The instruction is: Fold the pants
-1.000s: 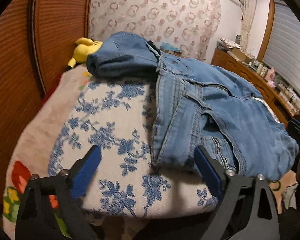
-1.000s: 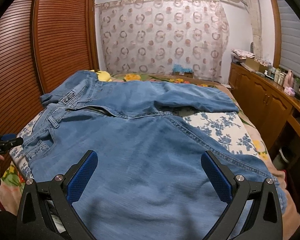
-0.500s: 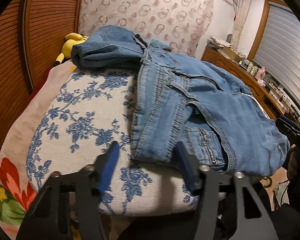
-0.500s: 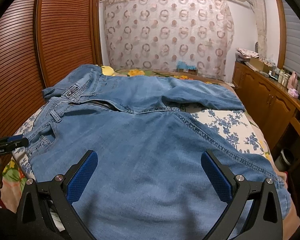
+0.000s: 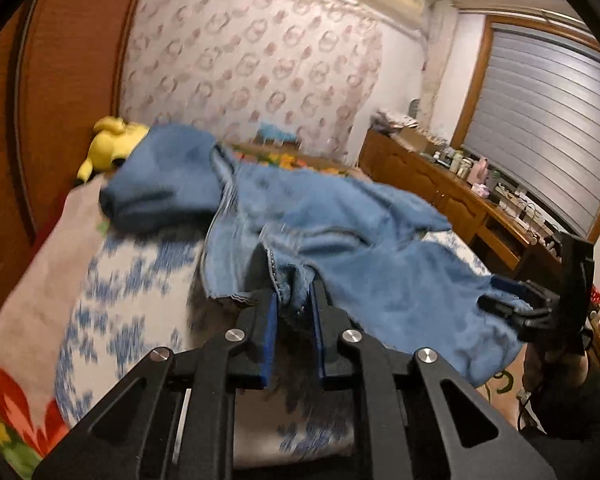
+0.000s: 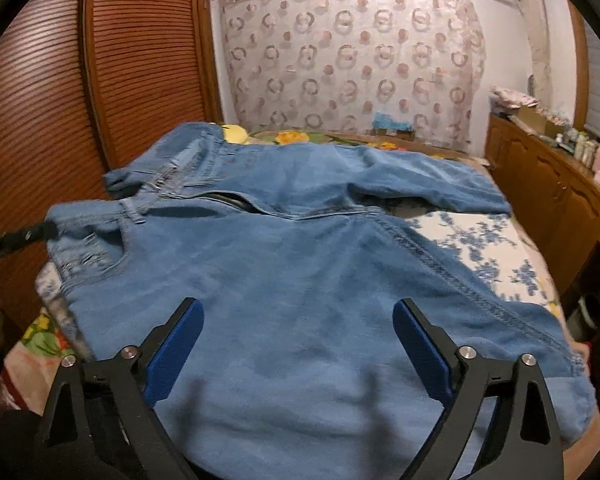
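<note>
Blue denim pants [image 6: 300, 264] lie spread across the bed, waistband to the left, legs to the right. In the left wrist view my left gripper [image 5: 293, 304] is shut on the near waistband corner of the pants [image 5: 340, 240] and lifts it off the bed. My right gripper [image 6: 296, 320] is open, its blue fingers [image 6: 176, 344] hovering over the near pant leg. The right gripper also shows in the left wrist view [image 5: 512, 300], at the pants' far edge. The left gripper's tip [image 6: 28, 236] shows at the waistband in the right wrist view.
The bed has a blue floral cover [image 5: 120, 280] and a flowered blanket [image 5: 16, 380]. A yellow plush toy [image 5: 112, 144] lies by the wooden wardrobe [image 6: 60, 100]. A wooden sideboard [image 6: 552, 184] with bottles runs along the right. A curtain [image 6: 348, 60] hangs behind.
My left gripper closed on the waistband corner and raised it. The right gripper stayed open and moved slightly closer over the leg.
</note>
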The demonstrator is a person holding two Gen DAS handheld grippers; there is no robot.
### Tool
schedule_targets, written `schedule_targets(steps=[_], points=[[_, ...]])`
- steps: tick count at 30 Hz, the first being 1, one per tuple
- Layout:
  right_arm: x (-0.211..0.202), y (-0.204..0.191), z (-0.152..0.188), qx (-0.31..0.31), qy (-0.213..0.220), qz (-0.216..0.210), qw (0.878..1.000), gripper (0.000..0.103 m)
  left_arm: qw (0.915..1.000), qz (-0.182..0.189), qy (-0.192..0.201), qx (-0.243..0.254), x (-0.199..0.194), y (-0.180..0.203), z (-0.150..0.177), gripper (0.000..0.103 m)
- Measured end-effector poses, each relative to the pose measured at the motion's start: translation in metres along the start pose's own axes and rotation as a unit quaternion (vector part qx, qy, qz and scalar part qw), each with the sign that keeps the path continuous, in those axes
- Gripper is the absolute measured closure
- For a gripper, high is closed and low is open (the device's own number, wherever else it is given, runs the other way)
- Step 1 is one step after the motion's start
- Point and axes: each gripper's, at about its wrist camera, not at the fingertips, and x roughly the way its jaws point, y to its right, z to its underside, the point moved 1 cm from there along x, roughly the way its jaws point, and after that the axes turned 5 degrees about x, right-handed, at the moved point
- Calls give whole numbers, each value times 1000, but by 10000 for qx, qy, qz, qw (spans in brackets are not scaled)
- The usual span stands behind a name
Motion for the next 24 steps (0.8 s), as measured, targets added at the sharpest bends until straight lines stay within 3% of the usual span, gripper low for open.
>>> schedule_targets(steps=[9,24], points=[[-10,-5,-13,-37,164,-329,9993,13,9978,68,388,539,21,20,-63,88],[-8,-14,-12,-226,21,-524,9984,24,9976,101,451,521,76,25,-114,88]])
